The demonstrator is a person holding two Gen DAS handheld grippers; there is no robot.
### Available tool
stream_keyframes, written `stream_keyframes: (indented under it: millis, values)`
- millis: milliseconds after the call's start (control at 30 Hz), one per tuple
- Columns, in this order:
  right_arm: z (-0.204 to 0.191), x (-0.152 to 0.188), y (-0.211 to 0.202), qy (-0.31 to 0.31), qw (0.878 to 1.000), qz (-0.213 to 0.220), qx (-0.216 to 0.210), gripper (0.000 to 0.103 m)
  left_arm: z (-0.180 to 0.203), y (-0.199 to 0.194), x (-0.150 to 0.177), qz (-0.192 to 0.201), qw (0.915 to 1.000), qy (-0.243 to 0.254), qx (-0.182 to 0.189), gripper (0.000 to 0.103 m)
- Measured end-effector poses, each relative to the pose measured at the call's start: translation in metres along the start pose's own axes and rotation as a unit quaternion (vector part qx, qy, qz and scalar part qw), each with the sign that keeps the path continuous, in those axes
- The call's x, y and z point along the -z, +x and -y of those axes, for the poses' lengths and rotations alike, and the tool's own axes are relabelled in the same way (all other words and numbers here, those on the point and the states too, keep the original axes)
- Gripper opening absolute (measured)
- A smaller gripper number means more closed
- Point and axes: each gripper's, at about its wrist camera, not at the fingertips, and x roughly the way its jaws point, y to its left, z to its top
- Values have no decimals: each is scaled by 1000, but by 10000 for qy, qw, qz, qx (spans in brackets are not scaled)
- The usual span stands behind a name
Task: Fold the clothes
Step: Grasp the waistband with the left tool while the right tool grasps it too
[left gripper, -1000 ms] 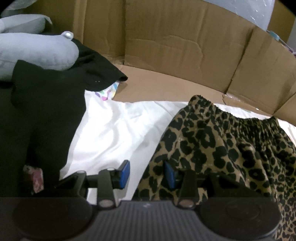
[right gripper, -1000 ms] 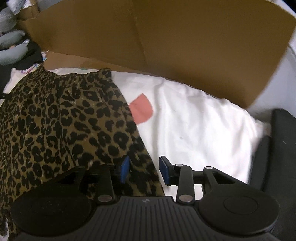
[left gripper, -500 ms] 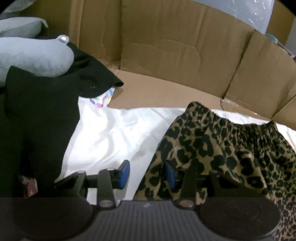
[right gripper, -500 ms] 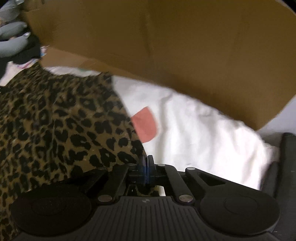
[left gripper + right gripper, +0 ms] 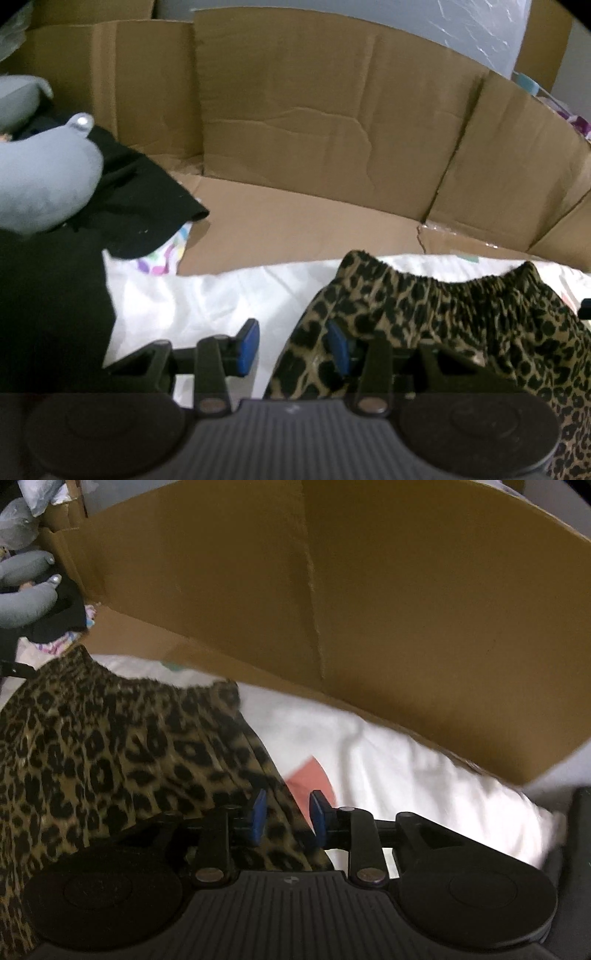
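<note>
Behind, cardboard wall [image 5: 332,110]; white sheet [image 5: 207,295] under leopard-print garment [image 5: 110,746].

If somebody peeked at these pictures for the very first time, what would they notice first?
Probably the leopard-print garment with its gathered waistband, spread on the white sheet just ahead of both grippers. Behind it stands a big brown cardboard wall across the back. Off to the left lies a heap of black cloth with a soft grey plush thing on top.
</note>
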Motion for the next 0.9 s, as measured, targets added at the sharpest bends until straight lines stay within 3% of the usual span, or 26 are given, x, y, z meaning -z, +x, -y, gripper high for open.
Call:
stream_keyframes:
  millis: [333, 400, 600, 667, 767, 867, 900]
  values:
    - [-16, -12, 44, -43, 9999, -57, -149, 43, 8, 20, -2, -169, 9998, 131, 51, 48]
    - [-19, -13, 48, -110, 9993, -116, -348, 2, 9, 23, -2, -186, 9997, 156, 60, 47]
    - [-29, -22, 40, -576, 9983, -47, 52, 0, 10, 26, -3, -173, 9995, 226, 150, 46]
    - [-26, -26, 39, -508, 9984, 21, 244, 0, 11, 27, -3, -194, 9994, 253, 167, 41]
    - [-31, -27, 52, -549, 9977, -230, 337, 2, 12, 29, 0, -235, 9990, 349, 181, 33]
    - [-32, -31, 46, -296, 9991, -76, 305, 10, 10, 28, -1, -231, 9991, 275, 210, 33]
    - [-31, -32, 43, -197, 9996, 45, 199, 23, 8, 27, -3, -211, 9992, 214, 254, 33]
